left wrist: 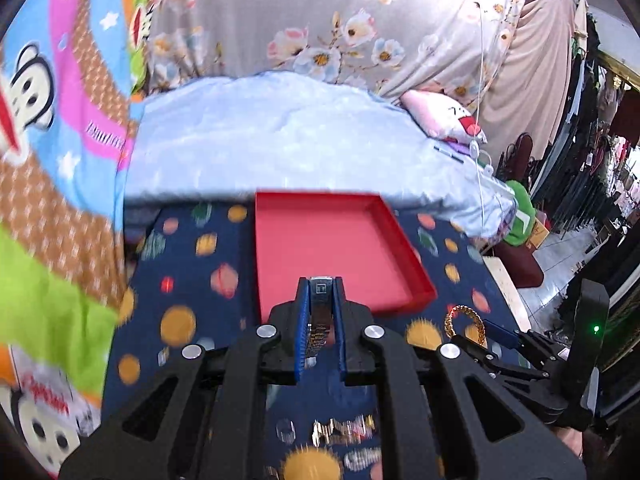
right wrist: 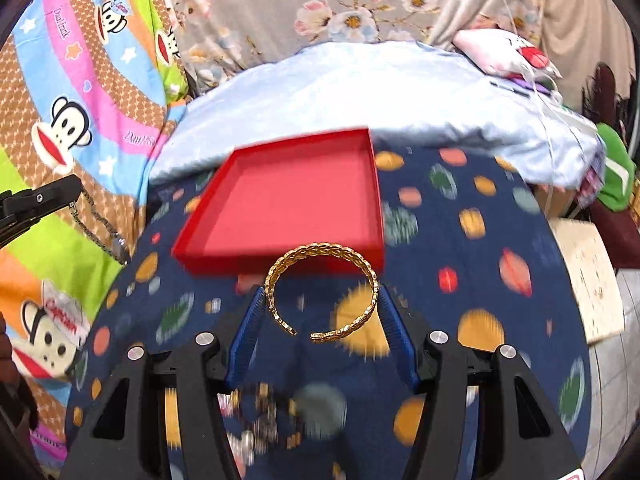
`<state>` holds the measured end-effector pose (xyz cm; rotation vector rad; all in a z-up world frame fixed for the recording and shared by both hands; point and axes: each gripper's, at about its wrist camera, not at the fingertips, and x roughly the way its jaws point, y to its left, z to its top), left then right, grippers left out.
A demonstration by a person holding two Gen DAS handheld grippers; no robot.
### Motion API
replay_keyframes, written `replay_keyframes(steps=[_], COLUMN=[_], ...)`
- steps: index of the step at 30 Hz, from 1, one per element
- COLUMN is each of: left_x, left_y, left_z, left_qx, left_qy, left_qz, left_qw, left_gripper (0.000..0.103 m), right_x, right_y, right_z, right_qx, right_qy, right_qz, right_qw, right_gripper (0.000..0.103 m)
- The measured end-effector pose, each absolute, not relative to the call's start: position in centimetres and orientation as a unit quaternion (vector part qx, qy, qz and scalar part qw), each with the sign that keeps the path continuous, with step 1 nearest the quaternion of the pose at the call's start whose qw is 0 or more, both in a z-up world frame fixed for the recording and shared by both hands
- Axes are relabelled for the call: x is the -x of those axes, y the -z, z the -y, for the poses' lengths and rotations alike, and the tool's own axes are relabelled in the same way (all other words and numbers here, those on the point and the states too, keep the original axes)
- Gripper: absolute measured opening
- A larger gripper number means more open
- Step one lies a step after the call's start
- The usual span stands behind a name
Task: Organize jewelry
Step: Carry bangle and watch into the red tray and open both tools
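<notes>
A shallow red tray lies empty on a dark blue spotted cloth. My left gripper is shut on a silver metal link bracelet, held above the tray's near edge; in the right wrist view the bracelet hangs from the left gripper at the far left. My right gripper is shut on a gold cuff bangle, held flat between the blue pads just short of the tray. The bangle also shows in the left wrist view. More jewelry lies blurred on the cloth below both grippers.
The spotted cloth covers a small table. A light blue quilt lies behind the tray, with a pink-and-white cushion on it. Cartoon-print fabric hangs at the left. A clothes rack stands at the right.
</notes>
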<state>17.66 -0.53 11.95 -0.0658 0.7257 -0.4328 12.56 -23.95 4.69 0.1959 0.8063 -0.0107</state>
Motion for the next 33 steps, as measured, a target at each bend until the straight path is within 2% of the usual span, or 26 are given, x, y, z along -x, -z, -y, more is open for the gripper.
replay_keyframes(steps=[8,17,23,29,33], left_x=[-27.6,-36.6,-39.9,-41.5,-42.2], left_y=[-12.8,-8.7,-5.3,-4.8,-2.3], left_z=[3.7,7.6,9.6,10.5,10.4], left_qx=[0.028,0.002,-0.014,-0.031,-0.048], left_qy=[0.214,0.191,0.183,0.167,0.150], left_qz=[-0.337,-0.351,-0.360,-0.342,-0.383], left_qw=[0.916,0.917,0.915,0.924,0.910], left_gripper=[0.010,0.010,0.011,0.011,0.011], right_x=[-24.0,-35.0,-39.0,-41.0,-41.0], right_y=[-5.2,-1.5,1.0,2.6,2.9], right_z=[25.7,26.9,26.1,26.2,25.1], right_qx=[-0.091,-0.110,-0.077,-0.066,-0.019], right_qy=[-0.013,-0.030,-0.025,-0.009,0.001], right_qz=[-0.408,-0.470,-0.499,-0.516,-0.524], right_qw=[0.908,0.875,0.863,0.854,0.851], right_gripper=[0.057,0.057,0.057,0.057,0.058])
